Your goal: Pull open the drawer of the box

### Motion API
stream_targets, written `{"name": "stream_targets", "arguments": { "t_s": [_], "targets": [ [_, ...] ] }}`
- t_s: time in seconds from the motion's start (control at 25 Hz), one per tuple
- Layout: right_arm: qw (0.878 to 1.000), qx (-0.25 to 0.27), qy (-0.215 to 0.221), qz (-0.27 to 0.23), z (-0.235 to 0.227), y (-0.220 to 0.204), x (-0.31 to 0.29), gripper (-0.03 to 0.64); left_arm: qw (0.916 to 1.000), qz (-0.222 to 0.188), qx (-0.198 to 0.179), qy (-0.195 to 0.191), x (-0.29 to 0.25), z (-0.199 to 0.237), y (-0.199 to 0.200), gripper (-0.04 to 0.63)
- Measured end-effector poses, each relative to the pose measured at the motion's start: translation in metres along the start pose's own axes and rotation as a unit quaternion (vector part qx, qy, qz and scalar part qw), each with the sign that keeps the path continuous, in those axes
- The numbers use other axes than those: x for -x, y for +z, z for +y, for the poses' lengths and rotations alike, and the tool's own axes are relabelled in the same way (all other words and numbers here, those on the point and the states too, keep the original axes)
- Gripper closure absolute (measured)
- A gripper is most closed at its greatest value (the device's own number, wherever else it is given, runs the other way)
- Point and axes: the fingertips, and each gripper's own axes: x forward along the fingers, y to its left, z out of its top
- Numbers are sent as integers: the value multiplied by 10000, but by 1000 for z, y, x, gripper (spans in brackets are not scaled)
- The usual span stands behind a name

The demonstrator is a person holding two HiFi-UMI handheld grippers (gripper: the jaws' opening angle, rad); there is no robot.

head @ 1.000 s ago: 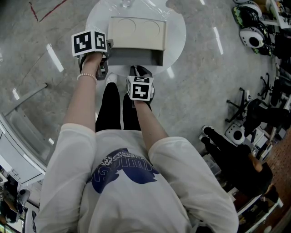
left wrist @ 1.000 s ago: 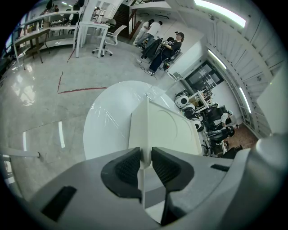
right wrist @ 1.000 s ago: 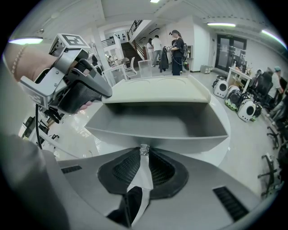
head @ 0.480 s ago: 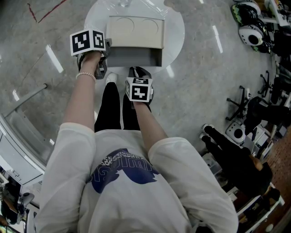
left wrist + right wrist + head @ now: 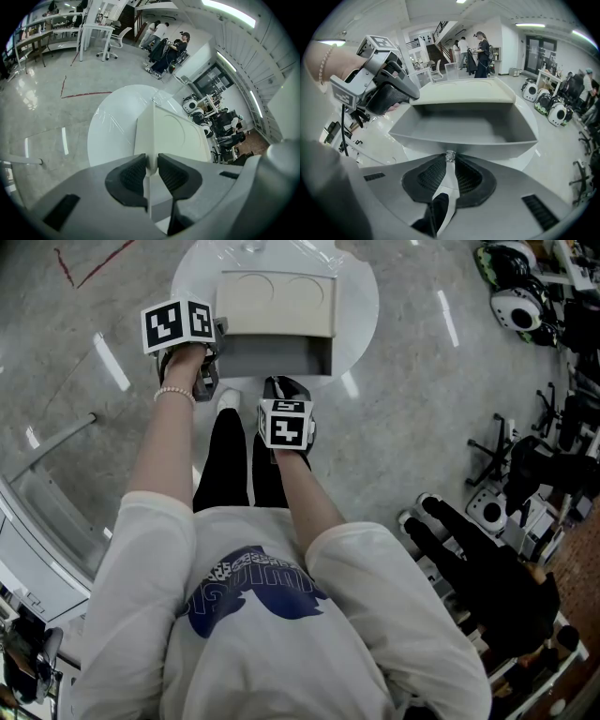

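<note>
A cream box (image 5: 277, 301) stands on a round white table (image 5: 361, 296), and its grey drawer (image 5: 272, 354) is pulled out toward me. My left gripper (image 5: 218, 334) sits at the box's front left corner. In the left gripper view its pads (image 5: 131, 174) are shut on that corner edge of the box (image 5: 173, 136). My right gripper (image 5: 284, 383) is at the middle of the drawer front. In the right gripper view it (image 5: 450, 162) is shut on the small clear knob (image 5: 450, 155) of the empty drawer (image 5: 464, 126).
Polished grey floor surrounds the table, with a red tape line (image 5: 89, 268) at the far left. Helmets (image 5: 516, 306), stands and a person in black (image 5: 487, 577) crowd the right side. A glass-edged counter (image 5: 37, 521) runs along the near left.
</note>
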Motion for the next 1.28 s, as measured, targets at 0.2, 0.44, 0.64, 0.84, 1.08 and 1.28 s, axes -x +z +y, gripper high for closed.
{"name": "stream_targets", "arguments": {
  "t_s": [0.2, 0.44, 0.64, 0.84, 1.08, 1.28],
  "targets": [
    [10000, 16, 10, 5, -2, -4, 0, 561, 10000, -20, 0, 2, -2, -1, -1, 506],
    [10000, 24, 18, 66, 2, -12, 1, 561, 10000, -19, 9, 3, -1, 2, -1, 506],
    [10000, 24, 14, 91, 2, -15, 3, 561, 10000, -47, -4, 14, 0, 1, 1, 506],
    [9999, 58, 33, 98, 4, -17, 4, 561, 10000, -62, 11, 24, 1, 2, 1, 506],
    [9998, 84, 53, 144, 6, -23, 5, 561, 10000, -63, 18, 33, 1, 2, 1, 506],
    [9998, 98, 61, 169, 6, -27, 7, 561, 10000, -71, 12, 37, 1, 2, 1, 506]
  ]
}}
